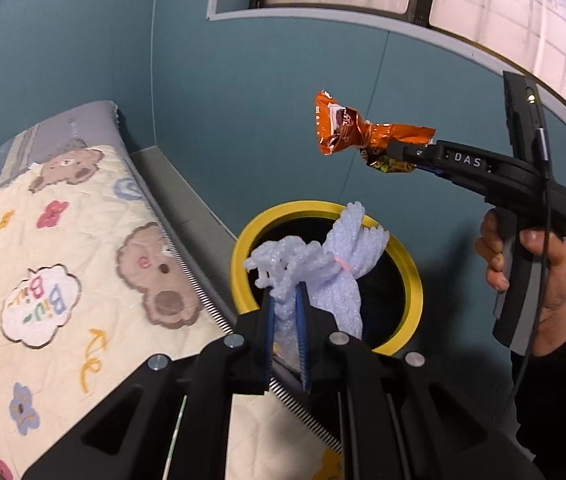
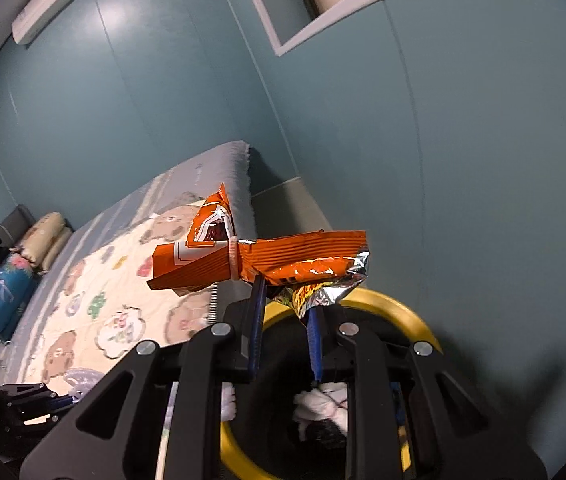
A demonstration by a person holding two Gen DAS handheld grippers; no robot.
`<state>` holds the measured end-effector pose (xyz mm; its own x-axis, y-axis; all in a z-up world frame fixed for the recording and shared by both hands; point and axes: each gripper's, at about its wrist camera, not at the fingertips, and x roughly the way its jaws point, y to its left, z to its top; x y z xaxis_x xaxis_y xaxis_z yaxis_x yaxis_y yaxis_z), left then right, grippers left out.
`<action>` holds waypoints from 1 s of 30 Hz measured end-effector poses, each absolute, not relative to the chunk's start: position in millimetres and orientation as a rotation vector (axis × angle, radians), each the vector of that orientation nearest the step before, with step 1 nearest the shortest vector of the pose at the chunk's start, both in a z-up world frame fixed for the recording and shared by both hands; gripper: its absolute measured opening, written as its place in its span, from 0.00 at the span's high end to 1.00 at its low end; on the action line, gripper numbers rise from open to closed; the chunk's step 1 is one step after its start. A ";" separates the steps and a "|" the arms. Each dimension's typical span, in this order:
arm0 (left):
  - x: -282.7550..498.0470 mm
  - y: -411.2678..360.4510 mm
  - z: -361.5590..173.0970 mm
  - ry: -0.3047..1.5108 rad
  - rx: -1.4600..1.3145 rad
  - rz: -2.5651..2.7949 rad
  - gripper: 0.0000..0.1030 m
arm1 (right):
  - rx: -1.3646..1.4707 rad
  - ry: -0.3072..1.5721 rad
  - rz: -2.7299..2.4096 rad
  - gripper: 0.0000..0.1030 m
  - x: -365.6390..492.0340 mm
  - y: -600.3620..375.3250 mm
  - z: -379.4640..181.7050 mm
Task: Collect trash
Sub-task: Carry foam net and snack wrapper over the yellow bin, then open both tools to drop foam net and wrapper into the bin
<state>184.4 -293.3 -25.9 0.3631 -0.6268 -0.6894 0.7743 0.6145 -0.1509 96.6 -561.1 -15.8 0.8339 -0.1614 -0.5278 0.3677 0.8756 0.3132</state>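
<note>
My left gripper (image 1: pixel 285 300) is shut on a pale lilac foam wrap (image 1: pixel 315 264) tied with a pink band, held over the near rim of a yellow-rimmed bin (image 1: pixel 413 280). My right gripper (image 1: pixel 397 152) is shut on a crumpled orange snack bag (image 1: pixel 347 128), held high above the bin's far side. In the right wrist view the right gripper (image 2: pixel 285 294) pinches the orange bag (image 2: pixel 259 260) above the yellow bin rim (image 2: pixel 403 312). White crumpled trash (image 2: pixel 323 404) lies inside the bin. The left gripper (image 2: pixel 43 400) shows at the lower left with the foam (image 2: pixel 83 378).
A bed with a cream bear-print quilt (image 1: pixel 43 260) lies left of the bin, with pillows (image 2: pixel 7 288) at its far end. A teal wall (image 1: pixel 263 100) stands behind the bin, with a window (image 1: pixel 483 4) above. A grey ledge (image 1: pixel 187 200) runs between bed and wall.
</note>
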 end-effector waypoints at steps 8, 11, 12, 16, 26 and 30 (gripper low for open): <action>196.2 -338.0 -54.1 0.830 0.254 -0.930 0.91 | 0.439 0.571 -0.326 0.82 102.4 -575.2 -38.6; 198.3 -348.3 -64.4 0.837 0.253 -0.924 0.91 | 0.454 0.594 -0.332 0.82 106.8 -581.0 -47.3; 198.9 -350.8 -66.6 0.843 0.248 -0.924 0.91 | 0.456 0.601 -0.331 0.82 110.1 -582.2 -48.9; 202.7 -361.6 -79.8 0.877 0.232 -0.929 0.90 | 0.466 0.622 -0.331 0.81 116.9 -587.2 -58.0; 207.5 -364.8 -91.4 0.924 0.188 -0.949 0.80 | 0.509 0.639 -0.335 0.68 126.4 -592.5 -66.9; 211.1 -356.2 -86.0 0.917 0.149 -0.926 0.54 | 0.515 0.635 -0.351 0.58 123.9 -593.3 -64.9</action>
<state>211.1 -356.2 -86.0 0.2660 -0.6234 -0.7352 0.7415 0.6197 -0.2572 123.9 -593.3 -64.9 0.7535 -0.1532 -0.6394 0.4594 0.8183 0.3453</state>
